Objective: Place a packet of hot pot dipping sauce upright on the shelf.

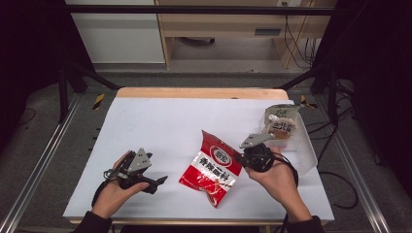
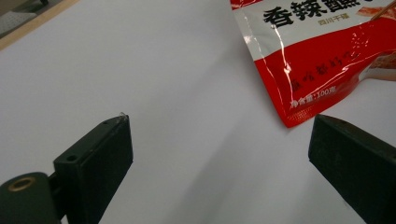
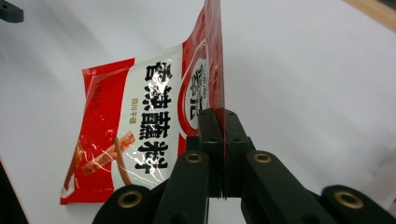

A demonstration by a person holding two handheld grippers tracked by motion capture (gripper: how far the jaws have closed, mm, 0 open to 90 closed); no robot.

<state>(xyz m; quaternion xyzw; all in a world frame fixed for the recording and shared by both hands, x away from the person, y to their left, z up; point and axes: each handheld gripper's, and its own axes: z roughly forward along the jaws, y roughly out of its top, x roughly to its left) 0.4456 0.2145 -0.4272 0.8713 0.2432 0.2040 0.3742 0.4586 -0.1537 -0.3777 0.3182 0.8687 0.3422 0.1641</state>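
**Jaws pinch the red pouch by its top edge**

Jaws of the right gripper (image 3: pixel 223 122) are clamped flat on the sealed top edge of the red snack pouch (image 1: pixel 212 167), with the film squeezed between the two pads. The left gripper (image 2: pixel 219 154) rests near the left front of the white table (image 1: pixel 160 116), its jaws standing wide with nothing between them (the pouch's lower corner lies just beyond its right jaw).

The pouch sits at the middle of the table, towards the near edge. Its long axis runs diagonally, from the pinched end at the far side down to the bottom seam at the near side, and the far end is tilted up off the surface while the near end seems to rest on it. The printed face looks up and to the left.

The step in hand looks like the lift of the pouch. To the right, a clear bin (image 1: pixel 305 145) already holds a tan packet (image 1: pixel 281 124), which suggests the red pouch belongs there too. The next move would call for raising the pouch clear of the table, carrying it right and over the bin's wall, and releasing it only once it hangs inside.
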